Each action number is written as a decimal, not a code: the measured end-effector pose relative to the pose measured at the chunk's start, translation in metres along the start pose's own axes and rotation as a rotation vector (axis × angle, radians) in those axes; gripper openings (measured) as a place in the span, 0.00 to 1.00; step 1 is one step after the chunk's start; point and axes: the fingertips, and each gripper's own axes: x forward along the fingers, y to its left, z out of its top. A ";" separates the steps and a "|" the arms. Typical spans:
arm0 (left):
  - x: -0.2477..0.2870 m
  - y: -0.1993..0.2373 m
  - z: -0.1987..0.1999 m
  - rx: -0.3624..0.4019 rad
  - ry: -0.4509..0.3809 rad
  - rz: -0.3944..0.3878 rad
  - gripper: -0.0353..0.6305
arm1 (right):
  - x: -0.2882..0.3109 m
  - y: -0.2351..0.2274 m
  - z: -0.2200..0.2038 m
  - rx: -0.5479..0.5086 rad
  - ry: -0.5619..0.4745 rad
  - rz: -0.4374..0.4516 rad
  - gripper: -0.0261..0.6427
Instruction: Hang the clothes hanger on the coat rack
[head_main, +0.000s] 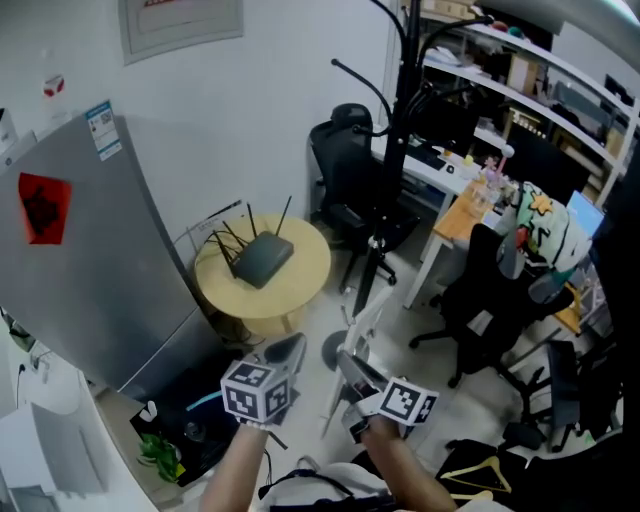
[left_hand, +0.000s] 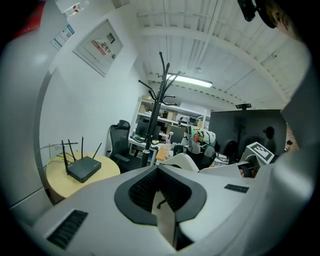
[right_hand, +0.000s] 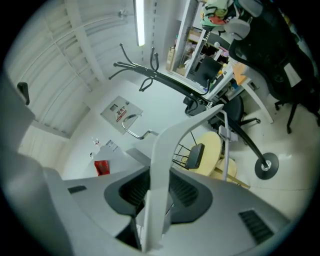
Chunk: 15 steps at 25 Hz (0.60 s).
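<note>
A white clothes hanger (head_main: 357, 335) is clamped between the pads of my right gripper (head_main: 352, 368). In the right gripper view its arm (right_hand: 162, 165) runs up between the jaws, and its metal hook (right_hand: 131, 126) shows beyond them. The tall black coat rack (head_main: 400, 120) stands ahead on the floor, past the grippers and clear of the hanger. It also shows in the left gripper view (left_hand: 157, 117) and, tilted, in the right gripper view (right_hand: 167, 82). My left gripper (head_main: 288, 352) is beside the right one. Its jaws (left_hand: 157, 172) meet at the tips with nothing between them.
A round yellow table (head_main: 310, 285) with a black router (head_main: 262, 258) stands front left of the rack. A grey cabinet (head_main: 90, 250) fills the left side. Black office chairs (head_main: 350, 170) (head_main: 485, 300) and desks crowd the right. A wooden hanger (head_main: 482, 470) lies at bottom right.
</note>
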 end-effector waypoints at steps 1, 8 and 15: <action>-0.002 0.008 -0.001 -0.007 -0.001 0.005 0.04 | 0.008 0.003 -0.003 0.002 0.009 0.008 0.25; 0.001 0.045 0.005 -0.034 -0.018 0.031 0.04 | 0.062 0.019 -0.002 -0.008 0.045 0.071 0.25; 0.028 0.083 0.015 -0.047 -0.017 0.051 0.04 | 0.123 0.002 0.013 0.008 0.056 0.074 0.25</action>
